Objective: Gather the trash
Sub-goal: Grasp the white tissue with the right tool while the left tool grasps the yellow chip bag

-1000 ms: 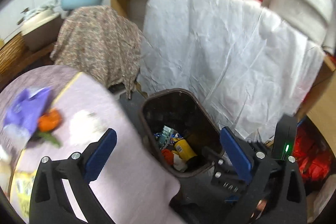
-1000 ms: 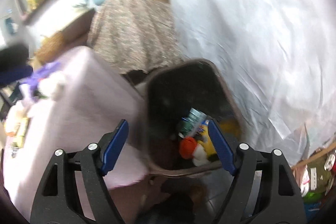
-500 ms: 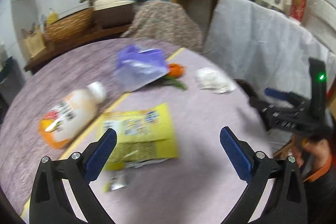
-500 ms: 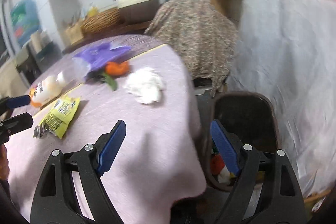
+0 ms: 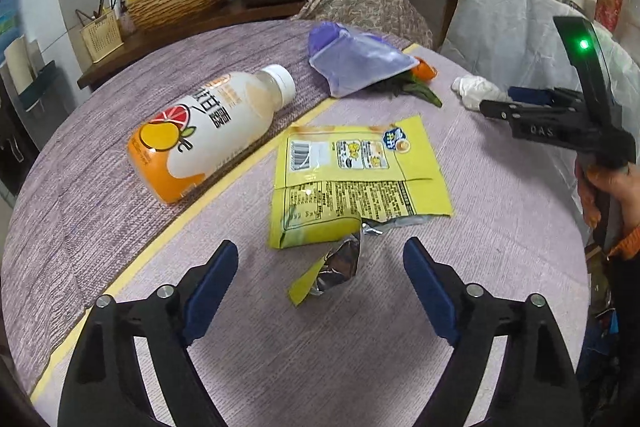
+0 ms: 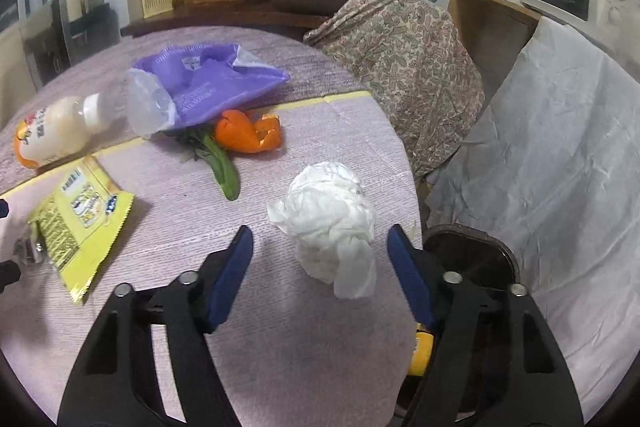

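The counter [image 5: 500, 267], draped in lilac cloth, carries the litter. At its edge, at about four o'clock from the right tongs, the brown bin [image 6: 472, 255] stands on the floor.

On the far half lie a purple bag [image 6: 208, 87] and a juice bottle [image 5: 208, 131] on its side. Nearer, a yellow snack packet [image 5: 360, 179] lies flat with its torn foil end toward the left tongs. A crumpled white tissue [image 6: 332, 223] sits close to the bin-side edge, with orange peel [image 6: 248, 135] and a green stalk [image 6: 224, 167] at about eleven o'clock from it.

This looks like the reach for the next pickups. The left tongs [image 5: 320, 275] hang over the packet's foil flap [image 5: 340, 267], jaws wide but closing, pads not yet on it; the flap lies right between them, the packet's body at twelve o'clock. The right tongs [image 6: 320, 259] straddle the tissue's lower end, jaws about half open and closing, no pad visibly pressing.

I judge each hand must drop a little, pinch its piece firmly, then carry it across to the bin. The flat foil may slip.
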The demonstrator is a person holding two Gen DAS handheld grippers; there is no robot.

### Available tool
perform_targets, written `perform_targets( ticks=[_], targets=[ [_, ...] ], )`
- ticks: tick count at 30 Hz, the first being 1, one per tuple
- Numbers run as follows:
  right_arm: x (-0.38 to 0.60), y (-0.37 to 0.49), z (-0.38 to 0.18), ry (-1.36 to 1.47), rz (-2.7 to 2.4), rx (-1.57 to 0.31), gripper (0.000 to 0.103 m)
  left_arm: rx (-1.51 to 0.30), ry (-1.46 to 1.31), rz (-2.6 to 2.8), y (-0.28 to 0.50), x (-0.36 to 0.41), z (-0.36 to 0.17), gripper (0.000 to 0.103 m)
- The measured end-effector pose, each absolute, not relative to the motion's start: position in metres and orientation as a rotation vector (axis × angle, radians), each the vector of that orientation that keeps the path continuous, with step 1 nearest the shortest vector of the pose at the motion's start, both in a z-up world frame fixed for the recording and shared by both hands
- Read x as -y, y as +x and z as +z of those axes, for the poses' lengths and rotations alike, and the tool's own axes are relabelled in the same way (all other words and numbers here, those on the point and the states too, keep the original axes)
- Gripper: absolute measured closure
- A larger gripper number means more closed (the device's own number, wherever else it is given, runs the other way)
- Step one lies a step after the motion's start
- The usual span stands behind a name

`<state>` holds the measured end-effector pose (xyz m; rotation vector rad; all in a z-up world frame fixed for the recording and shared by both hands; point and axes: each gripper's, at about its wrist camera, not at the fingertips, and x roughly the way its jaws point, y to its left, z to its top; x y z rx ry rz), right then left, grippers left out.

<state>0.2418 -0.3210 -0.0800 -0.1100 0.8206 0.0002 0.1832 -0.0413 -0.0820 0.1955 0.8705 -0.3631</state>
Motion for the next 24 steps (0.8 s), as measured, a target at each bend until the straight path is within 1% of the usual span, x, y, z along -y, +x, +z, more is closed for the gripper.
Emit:
perform_targets(
  ticks=[1,2,4,5,6,8,9,14,15,16,19,24],
  targets=[
    [0.321,0.245,-0.083,-0.112,-0.004,-0.832,0.047,-0.875,0.199,-0.364,0.183,0.042,-0.084,0.029],
    [0.321,0.248,-0.085,-0.109,-0.009,-0.839,0.054,-0.880,0.200,-0.362,0.184,0.042,-0.086,0.032],
    [0.323,0.248,-0.086,-0.096,-0.020,-0.830,0.059,-0.891,0.192,-0.360,0.186,0.041,-0.088,0.043],
    [0.323,0.248,-0.085,-0.089,-0.021,-0.824,0.064,-0.894,0.189,-0.359,0.186,0.040,-0.089,0.045],
    [0.324,0.247,-0.085,-0.085,-0.024,-0.822,0.067,-0.893,0.189,-0.359,0.185,0.039,-0.089,0.049],
    [0.325,0.245,-0.084,-0.080,-0.022,-0.820,0.069,-0.899,0.199,-0.357,0.183,0.039,-0.090,0.060],
    [0.324,0.244,-0.084,-0.082,-0.022,-0.817,0.070,-0.901,0.201,-0.362,0.181,0.039,-0.090,0.068],
    [0.325,0.237,-0.085,-0.058,-0.022,-0.805,0.070,-0.910,0.189,-0.400,0.173,0.043,-0.091,0.082],
    [0.324,0.236,-0.085,-0.057,-0.021,-0.801,0.071,-0.911,0.187,-0.404,0.173,0.043,-0.091,0.091],
    [0.323,0.234,-0.085,-0.056,-0.020,-0.797,0.071,-0.908,0.179,-0.412,0.172,0.042,-0.090,0.094],
    [0.322,0.227,-0.082,-0.037,-0.007,-0.782,0.071,-0.895,0.171,-0.419,0.167,0.043,-0.086,0.096],
    [0.321,0.213,-0.075,-0.009,0.016,-0.756,0.071,-0.857,0.152,-0.448,0.158,0.044,-0.074,0.097]
  ],
)
